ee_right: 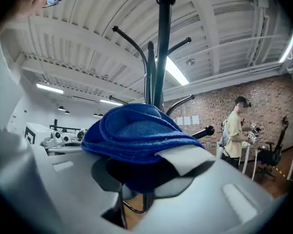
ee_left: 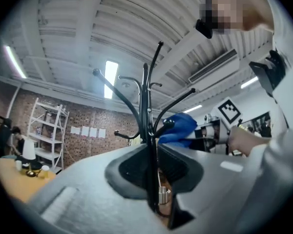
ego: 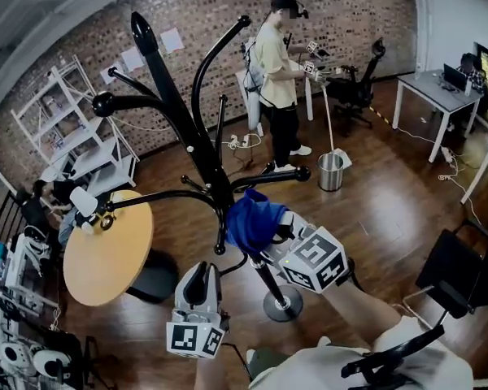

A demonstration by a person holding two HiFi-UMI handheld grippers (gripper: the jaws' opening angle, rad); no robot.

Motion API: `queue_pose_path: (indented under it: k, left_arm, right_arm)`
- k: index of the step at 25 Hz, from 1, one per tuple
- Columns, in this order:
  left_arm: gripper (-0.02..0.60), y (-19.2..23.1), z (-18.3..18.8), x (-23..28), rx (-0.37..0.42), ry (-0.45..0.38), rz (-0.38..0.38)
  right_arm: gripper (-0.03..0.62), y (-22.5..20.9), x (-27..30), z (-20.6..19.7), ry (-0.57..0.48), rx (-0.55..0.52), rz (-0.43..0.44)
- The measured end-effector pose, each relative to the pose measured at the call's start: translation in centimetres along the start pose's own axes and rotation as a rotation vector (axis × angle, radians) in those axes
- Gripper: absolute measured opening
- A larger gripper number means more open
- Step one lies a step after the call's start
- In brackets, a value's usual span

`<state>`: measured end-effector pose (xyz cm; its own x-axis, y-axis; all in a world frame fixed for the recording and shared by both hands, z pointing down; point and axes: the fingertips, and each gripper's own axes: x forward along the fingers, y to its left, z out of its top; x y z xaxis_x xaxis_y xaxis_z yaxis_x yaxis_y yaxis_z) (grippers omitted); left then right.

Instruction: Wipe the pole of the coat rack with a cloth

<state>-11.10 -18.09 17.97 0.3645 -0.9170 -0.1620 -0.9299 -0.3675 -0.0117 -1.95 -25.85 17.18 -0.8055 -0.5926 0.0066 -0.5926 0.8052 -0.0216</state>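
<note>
Grip first: left tongs (ee_left: 154, 179) are clamped on a thin black bar of the rack (ee_left: 147, 96). Right tongs (ee_right: 146, 175) are closed on the cloth (ee_right: 136, 135), which is pressed to the pole (ee_right: 162, 57) just ahead of them, with hooks right above. Risk, I judge: a hard upward stroke snags the cloth on a hook, or twists the rack out of that thin left hold.

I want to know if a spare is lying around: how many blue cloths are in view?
1: the blue cloth is clamped in the right gripper, against the coat rack pole. Others could be hidden.
</note>
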Motion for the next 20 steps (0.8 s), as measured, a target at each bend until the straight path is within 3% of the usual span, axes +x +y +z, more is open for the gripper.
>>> queue_pose_path:
  k: [5,9,11,16,20]
  left_arm:
    - [0.061,0.9,-0.8,-3.4,0.005,0.060,0.113]
    - [0.061,0.5,0.2,-4.4,0.020,0.046,0.141]
    - [0.061,0.4,0.6,-5.1,0.023,0.029,0.165]
    - [0.061,0.2,-1.3,-6.9,-0.011,0.078,0.197]
    - [0.061,0.8,-2.0,-7.2,-0.013,0.100,0.219]
  right_arm:
    - [0.103,0.6,1.1,0.9,-0.008,0.011,0.059]
    - [0.103,0.1,1.7,-0.4,-0.001,0.018,0.067]
    - [0.103,-0.7,2.4,-4.0,0.065,0.044,0.057]
    - [0.103,-1.6,3.2,-19.3,0.300,0.163,0.023]
    - [0.103,-1.2,3.6,-25.0,0.349,0.182,-0.004]
